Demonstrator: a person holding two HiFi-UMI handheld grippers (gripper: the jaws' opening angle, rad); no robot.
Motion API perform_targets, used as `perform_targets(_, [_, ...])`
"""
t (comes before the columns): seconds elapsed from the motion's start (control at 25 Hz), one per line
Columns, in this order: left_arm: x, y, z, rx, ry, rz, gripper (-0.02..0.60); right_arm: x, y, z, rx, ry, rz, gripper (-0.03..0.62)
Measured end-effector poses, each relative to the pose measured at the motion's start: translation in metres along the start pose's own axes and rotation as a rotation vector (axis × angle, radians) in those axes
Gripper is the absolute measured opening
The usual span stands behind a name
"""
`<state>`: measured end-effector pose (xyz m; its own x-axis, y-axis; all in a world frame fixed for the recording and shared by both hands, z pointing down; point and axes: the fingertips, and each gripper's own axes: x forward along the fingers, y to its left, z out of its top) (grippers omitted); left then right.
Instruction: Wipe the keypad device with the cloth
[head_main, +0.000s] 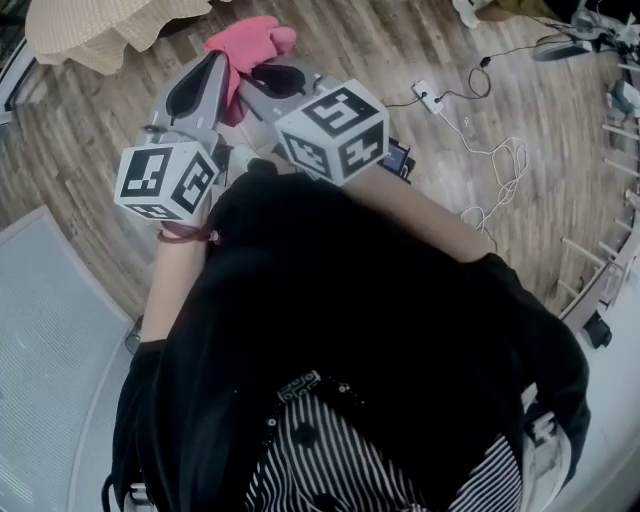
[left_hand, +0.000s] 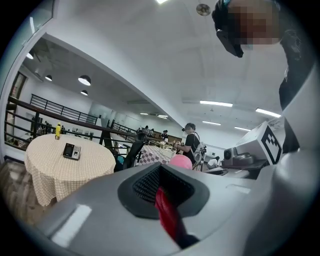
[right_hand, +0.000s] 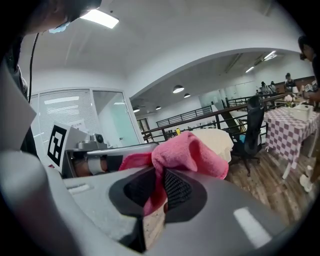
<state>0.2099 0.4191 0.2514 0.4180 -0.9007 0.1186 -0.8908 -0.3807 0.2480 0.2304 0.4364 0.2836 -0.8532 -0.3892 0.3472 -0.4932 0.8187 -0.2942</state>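
A pink cloth (head_main: 250, 40) hangs between my two grippers, held out over the wooden floor. My left gripper (head_main: 212, 72) is shut on a thin fold of the pink cloth (left_hand: 167, 212). My right gripper (head_main: 272, 78) is shut on a bigger bunch of that cloth (right_hand: 192, 152), which bulges above its jaws. The keypad device (left_hand: 71, 150) lies far off on a round table with a cream checked cover (left_hand: 60, 167). In the head view only that table's edge (head_main: 100, 35) shows at the upper left, and the device is out of sight.
A power strip with trailing cables (head_main: 428, 97) lies on the floor to the right. A pale ribbed mat (head_main: 40, 330) covers the lower left. A yellow bottle (left_hand: 58, 131) stands on the round table. An office chair (right_hand: 254, 131) and a purple checked table (right_hand: 292, 127) are nearby; a person (left_hand: 192, 142) stands further off.
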Motion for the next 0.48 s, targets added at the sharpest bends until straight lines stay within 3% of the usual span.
perform_targets(0.12, [-0.005,0.031,0.01,-0.009,-0.022,0.0,0.0,0.029,0.006,0.011,-0.003,-0.006,-0.011,0.048])
perform_targets(0.28, [-0.011,0.084,0.026,-0.013,-0.033,0.019,0.002,0.072,0.012,0.026,0.086,0.003,0.048,0.048])
perform_targets(0.48, [-0.034,0.168,0.029,-0.011,-0.006,0.142,0.002,0.12,0.006,0.035,0.074,0.025,0.026,0.048])
